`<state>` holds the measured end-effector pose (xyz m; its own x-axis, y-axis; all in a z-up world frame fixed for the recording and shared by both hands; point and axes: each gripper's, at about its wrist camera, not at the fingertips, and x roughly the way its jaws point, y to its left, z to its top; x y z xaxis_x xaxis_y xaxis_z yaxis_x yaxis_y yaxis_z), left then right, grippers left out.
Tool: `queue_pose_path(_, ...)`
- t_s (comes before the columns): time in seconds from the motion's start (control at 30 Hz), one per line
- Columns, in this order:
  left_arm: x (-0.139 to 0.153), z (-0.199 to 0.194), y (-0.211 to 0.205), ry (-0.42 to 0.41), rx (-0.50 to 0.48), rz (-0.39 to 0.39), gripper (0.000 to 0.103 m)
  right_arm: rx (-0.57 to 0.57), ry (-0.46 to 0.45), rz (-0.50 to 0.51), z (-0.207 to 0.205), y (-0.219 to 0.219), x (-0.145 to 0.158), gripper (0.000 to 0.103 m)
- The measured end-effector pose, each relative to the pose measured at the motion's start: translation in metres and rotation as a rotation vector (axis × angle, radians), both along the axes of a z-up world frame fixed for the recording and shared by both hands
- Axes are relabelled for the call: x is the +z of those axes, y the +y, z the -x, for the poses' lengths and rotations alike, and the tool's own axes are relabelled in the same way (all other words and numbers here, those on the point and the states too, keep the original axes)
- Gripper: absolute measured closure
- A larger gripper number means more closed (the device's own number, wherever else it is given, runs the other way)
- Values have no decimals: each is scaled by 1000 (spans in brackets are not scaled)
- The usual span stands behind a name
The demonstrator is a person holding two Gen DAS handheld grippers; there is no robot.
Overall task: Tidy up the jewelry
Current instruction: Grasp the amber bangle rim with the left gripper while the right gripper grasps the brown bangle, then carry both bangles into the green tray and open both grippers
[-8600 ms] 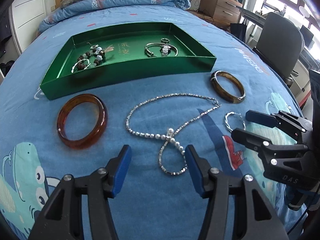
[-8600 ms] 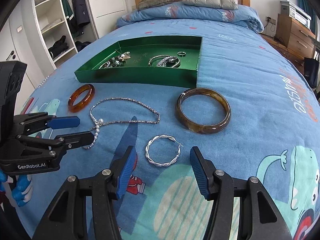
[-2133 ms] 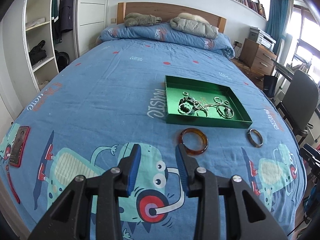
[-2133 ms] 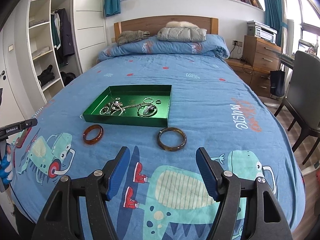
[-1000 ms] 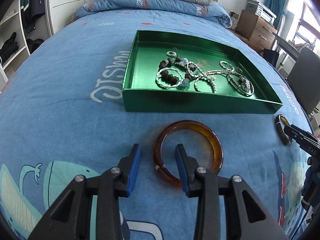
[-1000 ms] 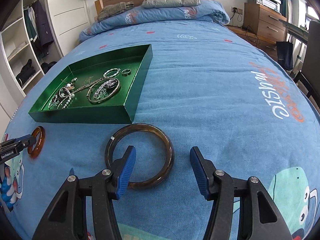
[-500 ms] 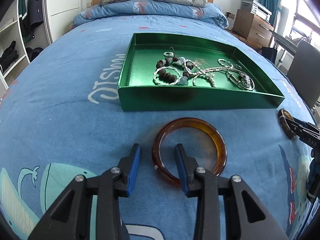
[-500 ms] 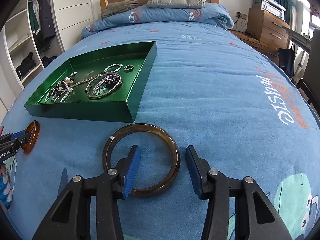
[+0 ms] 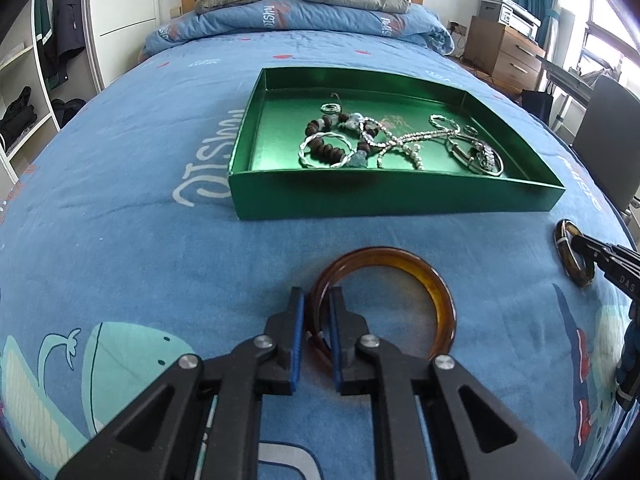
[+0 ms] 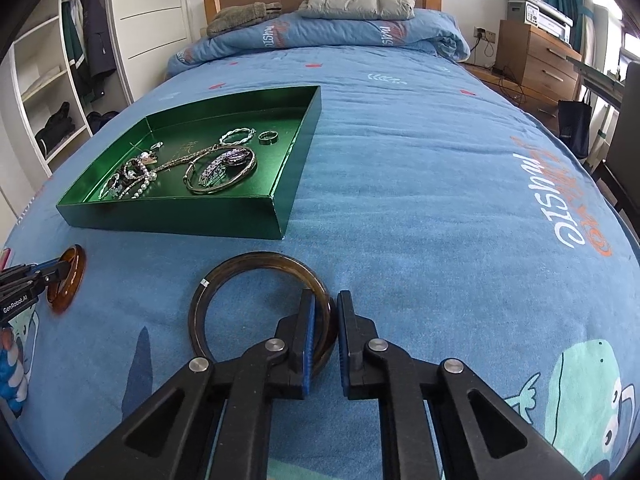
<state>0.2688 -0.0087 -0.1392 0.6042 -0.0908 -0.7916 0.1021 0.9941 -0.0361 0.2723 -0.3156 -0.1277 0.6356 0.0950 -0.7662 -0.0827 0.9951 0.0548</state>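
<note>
Amber bangle: flat on the bedspread, near rim pinched between the closed jaws of the left gripper. Dark bangle: likewise clamped at its right rim by the right gripper. Green tray: found directly ahead of both, long axis crosswise; neither is judged nearer.

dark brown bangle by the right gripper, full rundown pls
The dark brown bangle is a plain round hoop, mottled brown, glossy and resin-like, with a small pale mark on its left rim. It lies flat on the blue bedspread in front of the green tray. The right gripper is closed on its near right rim.
</note>
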Motion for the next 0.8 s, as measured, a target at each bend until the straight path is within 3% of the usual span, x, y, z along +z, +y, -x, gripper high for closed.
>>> queue_pose_path(0.43,19,21,-5,-25,18,-65,93,-2,-37,2,35,2,26,93)
queue_pose_path(0.8,58,57,-3,-89,18,-78,93,9,-108,2,70,11,70,93)
